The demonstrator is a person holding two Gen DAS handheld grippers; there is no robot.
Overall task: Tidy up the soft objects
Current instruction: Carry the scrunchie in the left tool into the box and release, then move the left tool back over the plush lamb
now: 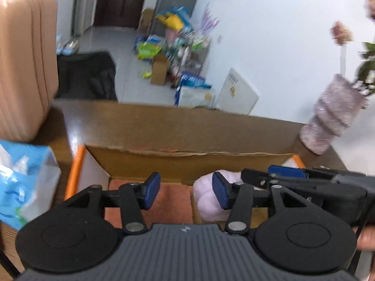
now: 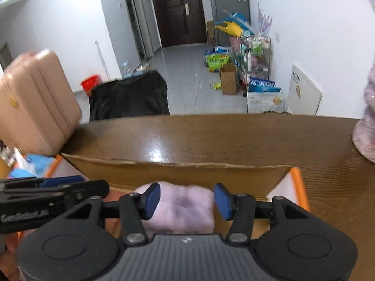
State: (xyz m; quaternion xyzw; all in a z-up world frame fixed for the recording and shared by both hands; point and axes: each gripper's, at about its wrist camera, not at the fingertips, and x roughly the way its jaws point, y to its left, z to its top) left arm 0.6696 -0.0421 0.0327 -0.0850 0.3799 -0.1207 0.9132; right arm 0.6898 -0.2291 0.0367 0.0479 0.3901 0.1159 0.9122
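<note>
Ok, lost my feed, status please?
Both hand-held grippers open, left, right. Lilac soft bundle lies in cardboard box, unheld. Nothing blocking.

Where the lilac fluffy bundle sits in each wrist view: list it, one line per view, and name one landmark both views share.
Left wrist view: lilac fluffy bundle lies lower centre-right, in the cardboard box, partly behind the left gripper's right-hand pad.
Right wrist view: bundle lies bottom centre, seen between the right gripper's open pads.
Shared landmark: the pink suitcase, at the left of both.
</note>
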